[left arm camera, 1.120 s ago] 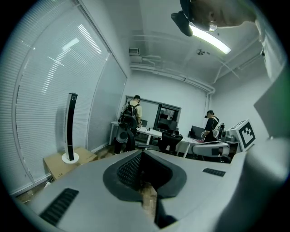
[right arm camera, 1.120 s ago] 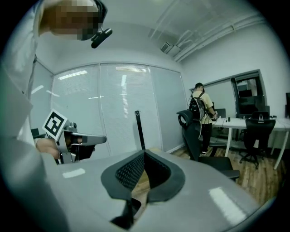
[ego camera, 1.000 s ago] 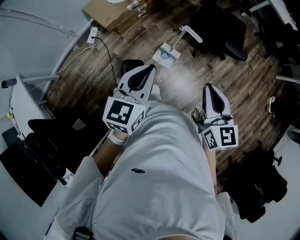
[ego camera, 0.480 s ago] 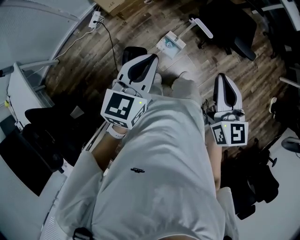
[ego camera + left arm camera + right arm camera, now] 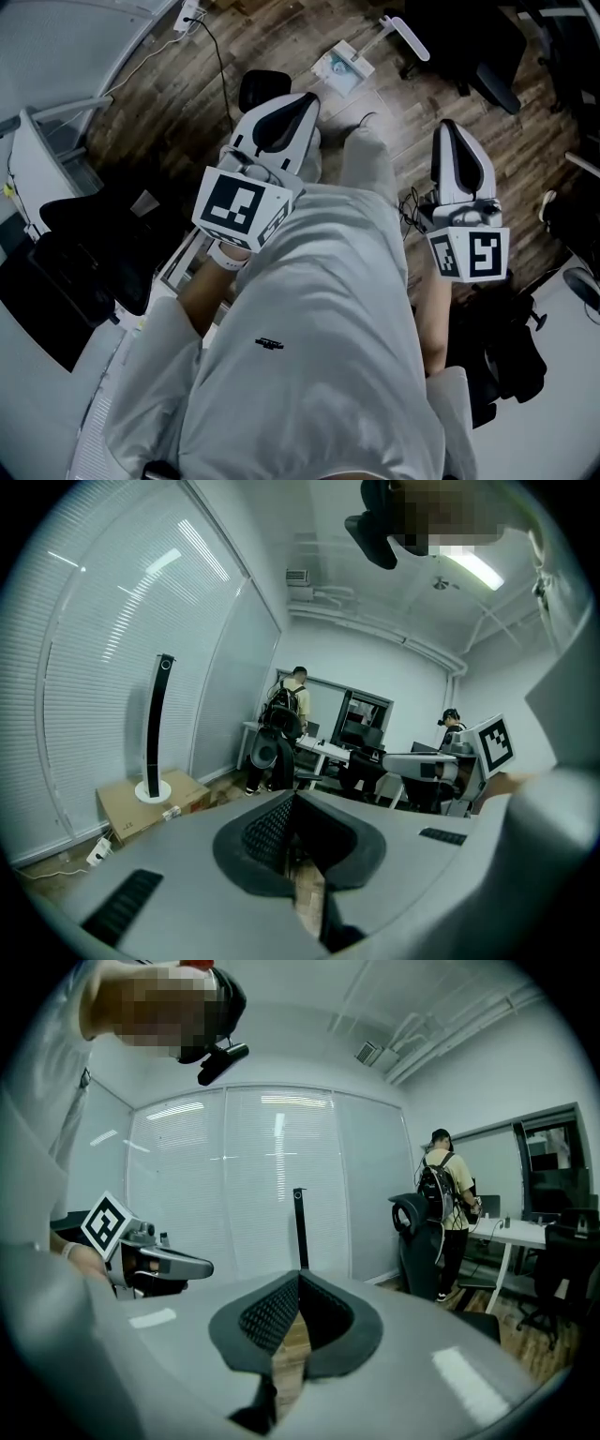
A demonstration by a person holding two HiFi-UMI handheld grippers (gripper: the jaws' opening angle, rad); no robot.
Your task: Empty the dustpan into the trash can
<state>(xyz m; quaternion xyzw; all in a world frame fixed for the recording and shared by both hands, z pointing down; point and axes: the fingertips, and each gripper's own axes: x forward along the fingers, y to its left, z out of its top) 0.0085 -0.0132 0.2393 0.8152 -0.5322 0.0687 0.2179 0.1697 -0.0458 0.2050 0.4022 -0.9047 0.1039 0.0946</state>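
A white dustpan (image 5: pixel 340 66) with a long white handle (image 5: pixel 405 39) lies on the wood floor ahead of me, holding something pale. A small black bin-shaped object (image 5: pixel 261 86) stands on the floor just beyond my left gripper (image 5: pixel 302 101). That gripper is shut with nothing in it, jaws meeting at the tip (image 5: pixel 292 797). My right gripper (image 5: pixel 452 129) is also shut and empty (image 5: pixel 300 1277). Both are held out in front of my body, well short of the dustpan. My leg and shoe (image 5: pixel 366 155) show between them.
Black office chairs (image 5: pixel 469 47) stand at the far right and dark chairs (image 5: pixel 103 244) at the left. A cable and power strip (image 5: pixel 192 14) lie by the glass wall. A tower fan (image 5: pixel 155 728) stands on a cardboard box. People stand at desks (image 5: pixel 291 705).
I have stepped forward: a leg has come into view between the grippers, and the dustpan sits higher in the head view. The right gripper has drifted to the right. Both stay shut.
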